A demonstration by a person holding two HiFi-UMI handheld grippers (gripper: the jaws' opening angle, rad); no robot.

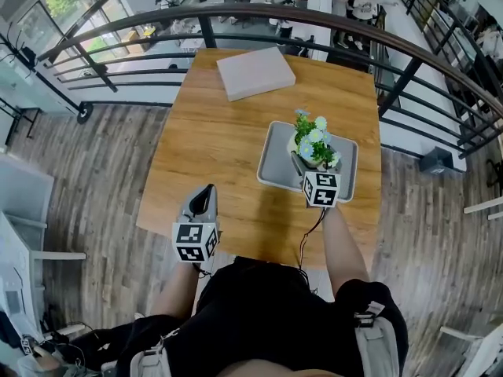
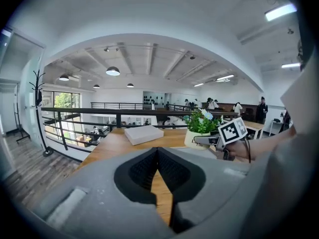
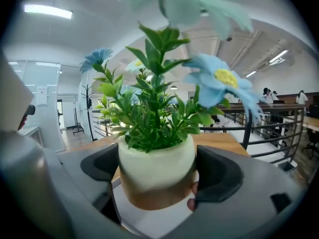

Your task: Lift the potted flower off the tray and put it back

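Potted flower (image 1: 313, 144) stood upright on the grey tray (image 1: 273, 159), toward its near right part, on the right half of the wooden bench (image 1: 212, 148). Pot pale above, tan at the base; leaves and blue blooms rose well above the rim.

Right gripper (image 1: 312, 163) reached in from the person's side. Its fingers (image 3: 219, 176) were closed against the pot's two flanks at about mid-height, low enough to miss the foliage and to keep the load from tipping. Grip looked firm. Whether the base had left the tray could not be told; the right gripper view showed pale tray surface just beneath it. Judged: either the start of the lift or the set-down, and the views did not settle which.

Left gripper (image 1: 206, 191) hung over the bench's near left edge, well apart from the tray, fingers pressed together on nothing. Seemingly parked out of the way, one gripper being enough for so small a pot.

Flat white box (image 1: 255, 72) lay at the far side of the bench, near a dark railing (image 1: 314, 23), clear of the work.
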